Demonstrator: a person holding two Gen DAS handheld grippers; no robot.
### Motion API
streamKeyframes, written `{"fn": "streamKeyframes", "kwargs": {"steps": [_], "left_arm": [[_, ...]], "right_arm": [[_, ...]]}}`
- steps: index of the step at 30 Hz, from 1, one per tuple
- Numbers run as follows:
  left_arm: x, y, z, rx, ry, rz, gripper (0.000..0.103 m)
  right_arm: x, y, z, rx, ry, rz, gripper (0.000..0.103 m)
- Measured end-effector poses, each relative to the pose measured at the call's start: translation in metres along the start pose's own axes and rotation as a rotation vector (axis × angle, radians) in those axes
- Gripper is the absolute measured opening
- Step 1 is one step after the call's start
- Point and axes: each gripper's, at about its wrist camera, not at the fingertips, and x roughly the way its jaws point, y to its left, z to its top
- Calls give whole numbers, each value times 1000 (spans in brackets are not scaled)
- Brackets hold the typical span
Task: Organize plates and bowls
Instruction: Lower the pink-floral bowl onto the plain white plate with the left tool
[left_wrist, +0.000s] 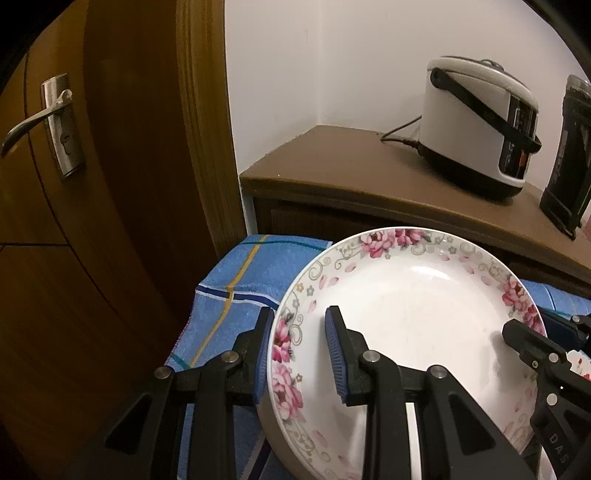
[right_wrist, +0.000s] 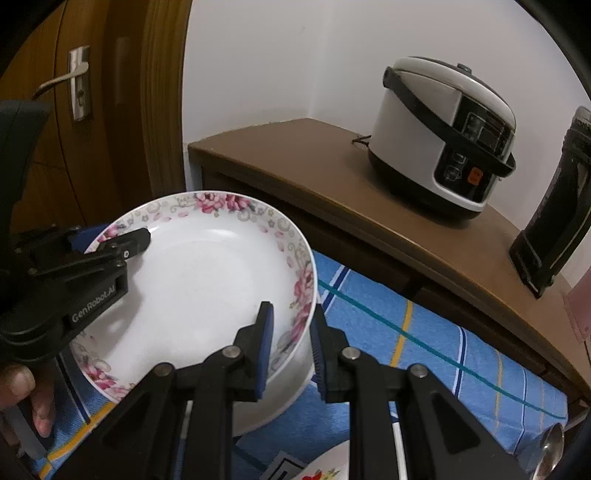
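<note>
Both hand-held grippers pinch one floral plate above a blue checked cloth.

The left hand-held gripper (left_wrist: 299, 354) clamps the plate's (left_wrist: 406, 306) left rim, one blue pad under the rim and one inside the dish; the right hand-held gripper (right_wrist: 290, 350) nips the opposite rim the same way. The plate sits tilted over the blue cloth (right_wrist: 424, 354), beside a brown wooden counter (right_wrist: 295, 162) carrying a white rice cooker (right_wrist: 417, 133). A wooden door (left_wrist: 92, 184) stands at left.
</note>
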Motion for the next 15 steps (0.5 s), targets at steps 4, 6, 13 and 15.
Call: {"fn": "streamKeyframes", "kwargs": {"steps": [4, 6, 13, 15], "left_arm": [[4, -3, -2, 17, 26, 1, 31], [8, -5, -4, 28, 43, 3, 31], [13, -6, -5, 44, 66, 12, 31], [13, -6, -5, 46, 64, 16, 31]], "right_arm": [[2, 2, 0, -24, 20, -17, 20], [2, 3, 1, -37, 27, -26, 20], [3, 4, 0, -73, 45, -38, 20], [3, 5, 1, -74, 47, -38, 20]]}}
